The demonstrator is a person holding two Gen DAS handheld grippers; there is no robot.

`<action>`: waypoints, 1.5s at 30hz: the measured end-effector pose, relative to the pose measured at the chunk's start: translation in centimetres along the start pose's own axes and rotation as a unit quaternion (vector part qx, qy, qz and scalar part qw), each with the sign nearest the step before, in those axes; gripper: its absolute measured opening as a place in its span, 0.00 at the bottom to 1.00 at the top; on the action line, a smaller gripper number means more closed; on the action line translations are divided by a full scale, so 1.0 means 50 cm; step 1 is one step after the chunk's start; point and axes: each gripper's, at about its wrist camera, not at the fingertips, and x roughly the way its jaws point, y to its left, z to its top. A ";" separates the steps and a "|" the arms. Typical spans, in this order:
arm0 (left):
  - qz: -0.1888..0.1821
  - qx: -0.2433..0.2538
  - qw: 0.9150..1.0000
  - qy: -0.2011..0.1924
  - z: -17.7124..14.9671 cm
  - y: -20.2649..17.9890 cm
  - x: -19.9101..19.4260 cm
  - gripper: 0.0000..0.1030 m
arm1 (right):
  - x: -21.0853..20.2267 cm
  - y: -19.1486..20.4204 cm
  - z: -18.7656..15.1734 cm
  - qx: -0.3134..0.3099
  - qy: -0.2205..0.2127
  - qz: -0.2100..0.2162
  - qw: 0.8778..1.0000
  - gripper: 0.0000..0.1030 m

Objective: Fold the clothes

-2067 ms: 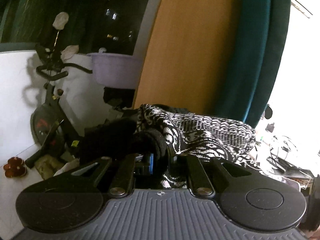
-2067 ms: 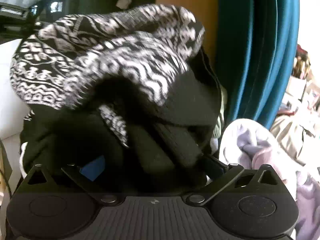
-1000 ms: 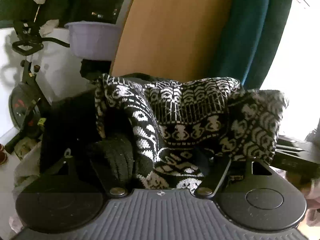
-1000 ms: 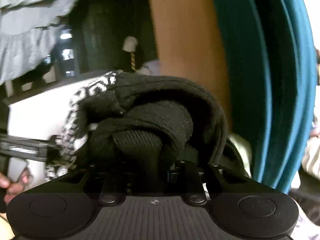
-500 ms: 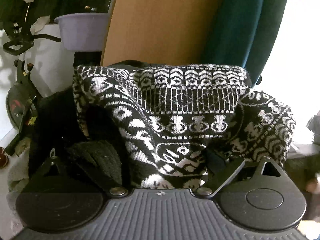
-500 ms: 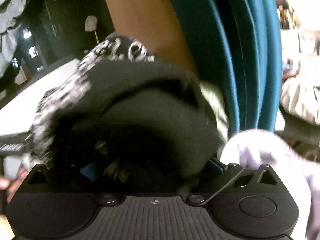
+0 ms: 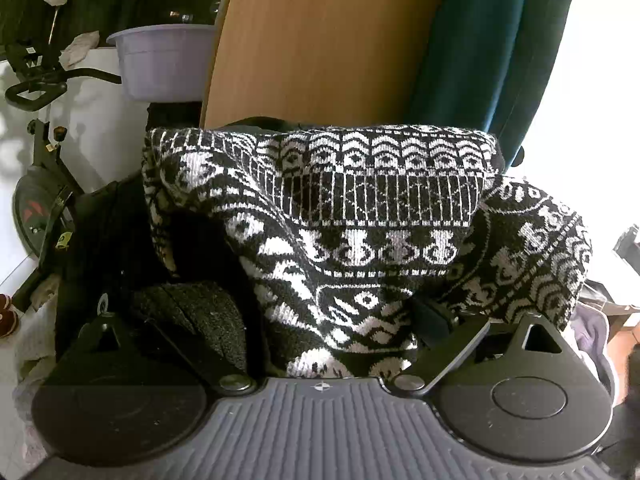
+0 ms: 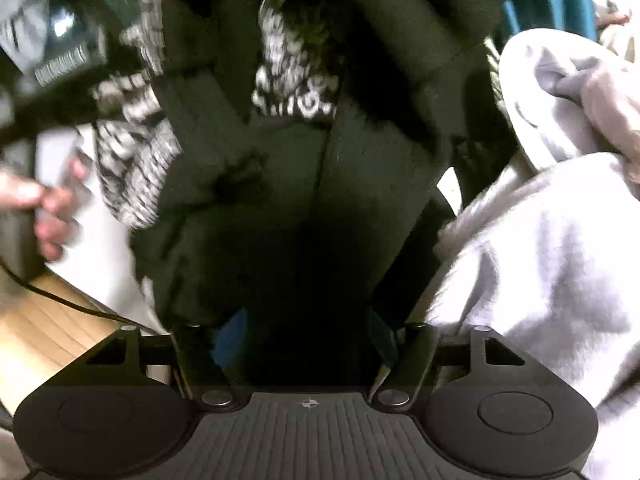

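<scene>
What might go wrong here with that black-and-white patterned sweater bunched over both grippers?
1. The black-and-white patterned knit sweater is heaped over the left gripper, hiding its fingers; the knit may snag.
2. A pale lilac garment presses beside the right gripper and may get caught up.
3. The right view is blurred, so placement may be sloppy.

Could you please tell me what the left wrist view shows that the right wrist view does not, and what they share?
Only the left wrist view shows the purple basin, the exercise bike and the wooden panel. Only the right wrist view shows the pale grey garment, a hand and the wooden surface. Both show the black-and-white patterned sweater bunched over the jaws, and the teal curtain.
</scene>
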 end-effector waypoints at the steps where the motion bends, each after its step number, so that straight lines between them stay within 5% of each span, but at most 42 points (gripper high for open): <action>1: 0.000 0.000 1.000 0.000 0.000 0.000 -0.001 0.92 | 0.012 0.005 -0.003 -0.017 0.008 -0.014 1.000 0.53; 3: 0.000 -0.001 1.000 0.001 -0.001 0.000 -0.003 0.92 | 0.032 0.017 -0.007 -0.042 0.022 -0.032 0.998 0.40; 5: 0.000 -0.002 1.000 0.000 -0.002 0.002 -0.006 0.92 | 0.044 0.022 -0.010 -0.051 0.029 -0.033 0.998 0.10; 6: -0.001 -0.003 1.000 0.001 -0.003 0.003 -0.007 0.92 | 0.038 0.017 -0.009 -0.039 0.023 -0.023 0.999 0.07; 9: -0.005 -0.005 1.000 0.001 -0.003 0.007 -0.010 0.92 | 0.006 0.009 -0.004 -0.017 -0.007 0.010 1.000 0.06; 14: -0.013 -0.010 1.000 -0.003 -0.004 0.015 -0.011 0.92 | -0.109 0.025 0.029 -0.049 -0.127 0.025 0.990 0.05; 19: -0.018 -0.021 1.000 -0.012 -0.008 0.021 -0.011 0.92 | -0.253 0.004 0.090 -0.051 -0.249 0.054 0.966 0.05; 27: -0.025 -0.037 0.999 -0.019 -0.014 0.027 -0.017 0.92 | -0.401 -0.024 0.225 -0.054 -0.374 0.066 0.923 0.05; 31: -0.024 -0.039 0.999 -0.020 -0.016 0.026 -0.019 0.92 | -0.437 -0.048 0.326 -0.081 -0.378 0.070 0.920 0.05; 36: -0.028 -0.048 0.998 -0.024 -0.019 0.025 -0.025 0.92 | -0.306 -0.024 0.393 -0.085 -0.309 0.066 0.945 0.05; 45: -0.025 -0.053 0.998 -0.023 -0.026 0.033 -0.029 0.92 | -0.114 -0.041 0.380 -0.075 -0.215 0.007 0.974 0.06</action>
